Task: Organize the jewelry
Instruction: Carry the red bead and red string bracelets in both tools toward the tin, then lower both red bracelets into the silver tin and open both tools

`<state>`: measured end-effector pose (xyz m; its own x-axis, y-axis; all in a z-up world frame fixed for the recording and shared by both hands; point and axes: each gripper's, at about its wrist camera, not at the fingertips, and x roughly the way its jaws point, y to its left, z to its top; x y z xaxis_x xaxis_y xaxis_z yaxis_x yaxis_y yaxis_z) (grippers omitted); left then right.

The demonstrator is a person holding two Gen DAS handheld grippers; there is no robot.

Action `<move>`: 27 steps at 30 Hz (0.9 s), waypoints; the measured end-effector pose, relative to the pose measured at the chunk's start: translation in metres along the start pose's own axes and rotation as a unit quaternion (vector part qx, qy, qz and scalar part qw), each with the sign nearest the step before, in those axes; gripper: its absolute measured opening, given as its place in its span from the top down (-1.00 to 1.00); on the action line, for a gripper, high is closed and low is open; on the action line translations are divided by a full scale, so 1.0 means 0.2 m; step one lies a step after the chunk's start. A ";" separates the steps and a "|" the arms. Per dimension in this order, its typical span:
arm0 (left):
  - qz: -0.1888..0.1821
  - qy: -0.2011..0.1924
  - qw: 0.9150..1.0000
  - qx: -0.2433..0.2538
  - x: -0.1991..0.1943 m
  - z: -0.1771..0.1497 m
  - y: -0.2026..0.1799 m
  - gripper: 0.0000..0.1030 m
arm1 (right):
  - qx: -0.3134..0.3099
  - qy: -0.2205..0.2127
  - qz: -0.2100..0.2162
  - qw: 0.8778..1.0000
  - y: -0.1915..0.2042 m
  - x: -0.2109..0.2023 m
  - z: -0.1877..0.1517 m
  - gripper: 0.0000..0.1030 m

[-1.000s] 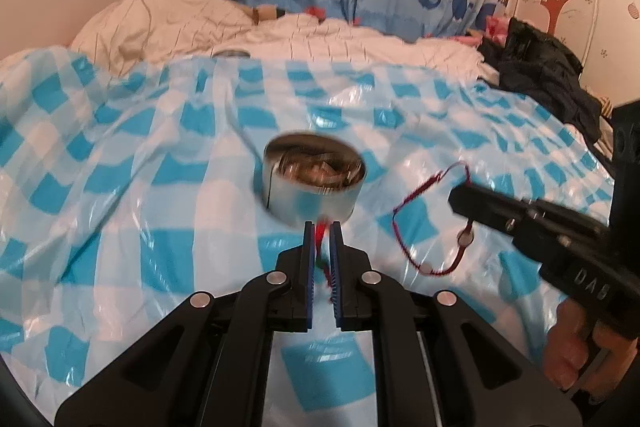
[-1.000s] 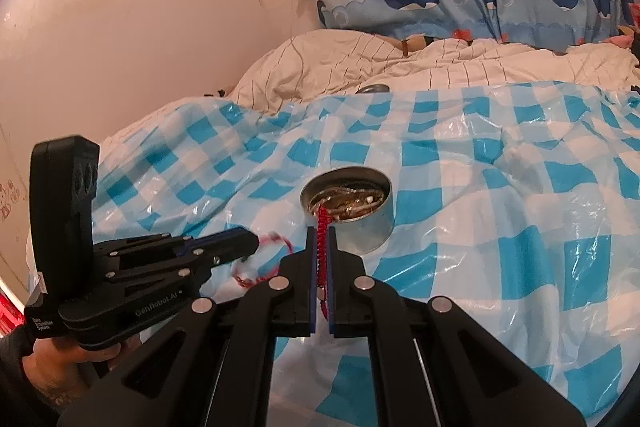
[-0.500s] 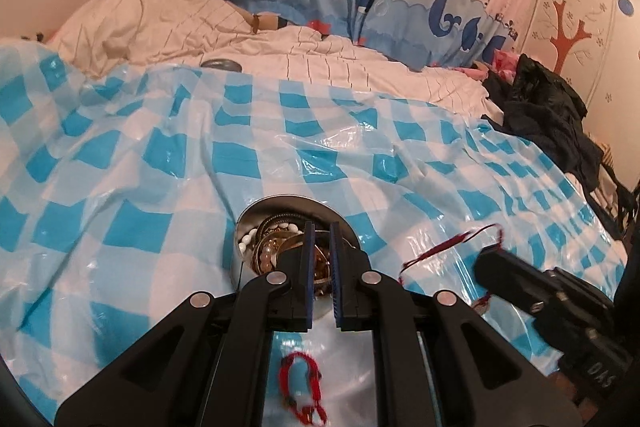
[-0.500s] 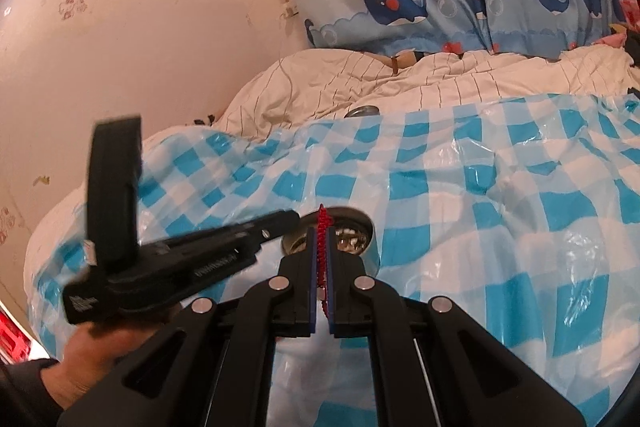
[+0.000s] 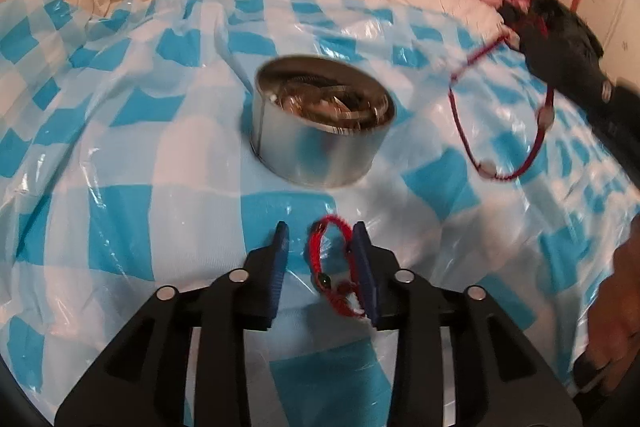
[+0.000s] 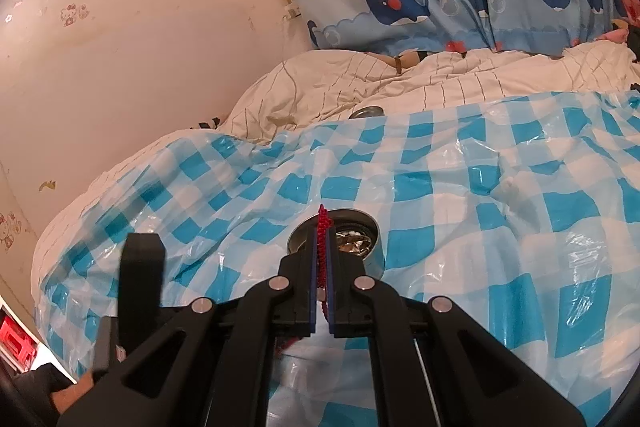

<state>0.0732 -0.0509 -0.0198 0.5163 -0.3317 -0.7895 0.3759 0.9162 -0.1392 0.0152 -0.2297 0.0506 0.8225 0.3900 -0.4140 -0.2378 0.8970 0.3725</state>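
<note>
The left gripper (image 5: 320, 251) stands with its blue fingers (image 5: 280, 251) spread apart, low over the checked plastic sheet (image 5: 120, 219), and a small bright red knotted bracelet (image 5: 332, 267) lies between them, close against the right-hand finger and not clamped. The right gripper (image 6: 320, 267) has its fingers drawn narrow on a dark red cord bracelet (image 5: 504, 115); in the left wrist view this loop hangs free below that gripper, well to the right of the round metal tin (image 5: 324, 123), with pale beads on its lower part. The tin sits on the sheet ahead of the left gripper and already holds a tangle of jewelry; the contents are blurred. Risks, as judged: the hanging loop swings, so a lowering toward the tin may drape it over the rim or drop it outside. The tin rests on soft, uneven bedding under slippery plastic, so a knock from either gripper could tip or slide it. The small bracelet lies off centre between the open fingers; closing on it may catch only one strand, or pinch the plastic with it and drag the sheet, disturbing the tin.
</note>
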 end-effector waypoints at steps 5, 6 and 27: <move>0.010 -0.001 0.999 0.034 0.00 0.00 -0.03 0.91 | -0.002 0.003 0.000 1.000 0.00 0.01 0.00 0.91; 0.002 -0.003 0.999 0.037 -0.01 0.00 -0.03 0.92 | -0.002 0.003 0.000 1.000 0.01 0.01 0.00 0.91; -0.074 -0.121 0.988 -0.060 -0.07 0.42 0.06 0.92 | 0.020 -0.021 0.015 0.999 -0.06 0.08 0.09 0.91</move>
<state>0.1350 -0.0542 0.0404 0.6362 -0.4948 -0.5919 0.3745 0.8689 -0.3238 0.0396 -0.2377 0.0539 0.8370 0.4059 -0.3670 -0.2417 0.8759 0.4176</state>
